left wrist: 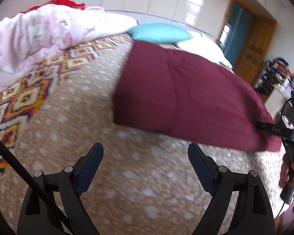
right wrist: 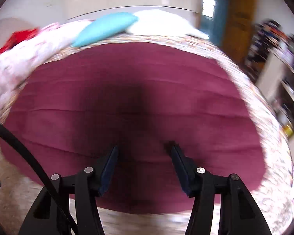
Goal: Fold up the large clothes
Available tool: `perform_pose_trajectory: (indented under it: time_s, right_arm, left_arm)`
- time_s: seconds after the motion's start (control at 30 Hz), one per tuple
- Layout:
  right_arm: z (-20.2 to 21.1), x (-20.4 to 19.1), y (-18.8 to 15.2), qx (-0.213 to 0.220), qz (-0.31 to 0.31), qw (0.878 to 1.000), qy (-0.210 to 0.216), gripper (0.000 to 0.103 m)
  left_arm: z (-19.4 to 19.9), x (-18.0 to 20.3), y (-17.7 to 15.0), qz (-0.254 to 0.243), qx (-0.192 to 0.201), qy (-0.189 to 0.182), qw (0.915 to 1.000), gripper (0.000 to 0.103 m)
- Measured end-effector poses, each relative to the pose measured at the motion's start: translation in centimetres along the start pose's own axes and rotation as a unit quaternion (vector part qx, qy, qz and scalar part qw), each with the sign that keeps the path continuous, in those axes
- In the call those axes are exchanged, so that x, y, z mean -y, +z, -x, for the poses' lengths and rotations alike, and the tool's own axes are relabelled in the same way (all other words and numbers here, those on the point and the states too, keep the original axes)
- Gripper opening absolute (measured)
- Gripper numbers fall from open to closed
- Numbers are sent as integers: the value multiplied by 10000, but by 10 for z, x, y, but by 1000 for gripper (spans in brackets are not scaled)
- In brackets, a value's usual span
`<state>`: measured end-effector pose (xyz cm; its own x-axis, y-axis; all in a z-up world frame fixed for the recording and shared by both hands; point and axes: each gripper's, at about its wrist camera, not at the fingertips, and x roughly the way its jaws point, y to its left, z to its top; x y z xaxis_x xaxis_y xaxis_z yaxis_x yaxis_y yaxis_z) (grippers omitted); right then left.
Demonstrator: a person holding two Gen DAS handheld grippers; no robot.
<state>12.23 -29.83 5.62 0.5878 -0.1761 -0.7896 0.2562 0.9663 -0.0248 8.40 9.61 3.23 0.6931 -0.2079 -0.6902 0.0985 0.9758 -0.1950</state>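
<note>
Left wrist: pink quilt [left wrist: 29,45], blue pillow [left wrist: 158,32] beyond maroon cloth [left wrist: 186,96] (both grippers spread, empty).

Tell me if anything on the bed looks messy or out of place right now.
The maroon cloth lies folded and fairly flat on the patterned bedspread, nothing askew there. The only untidy spot is the pink floral quilt, bunched in a heap at the far left, with something red behind it. No spill or damage shows.
</note>
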Motion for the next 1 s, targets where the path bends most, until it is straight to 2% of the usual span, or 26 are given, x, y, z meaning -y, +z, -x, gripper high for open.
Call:
perform_pose_trajectory:
  time_s: [0.1, 0.2, 0.33, 0.43, 0.57, 0.7, 0.83, 1.0]
  right_arm:
    - [3, 47, -8, -12, -297, 9983, -494, 60]
    - [22, 75, -14, 37, -715, 9967, -386, 60]
    - [42, 76, -22, 218, -716, 9970, -215, 62]
    - [26, 64, -27, 16, -572, 9983, -100, 63]
    - [-1, 57, -33, -101, -515, 9981, -319, 67]
    - [2, 51, -30, -71, -370, 9984, -428, 68]
    - [26, 62, -25, 234, -597, 9978, -188, 68]
    - [29, 81, 2, 482, -830, 9948, -334, 68]
  left_arm:
    - [-5, 14, -9, -143, -114, -173, 9997, 87]
    - [-11, 23, -16, -232, -209, -261, 9992, 87]
    - [-23, 27, -20, -188, -440, -351, 9982, 87]
    - [-29, 27, -23, -96, -592, -399, 9974, 87]
    - [-32, 26, -24, -97, -637, -326, 9974, 87]
    - [-37, 27, -26, -105, -732, -285, 9969, 87]
    - [-39, 31, -28, -181, -751, -236, 9967, 87]
    - [-43, 37, -32, -324, -762, -91, 9965, 87]
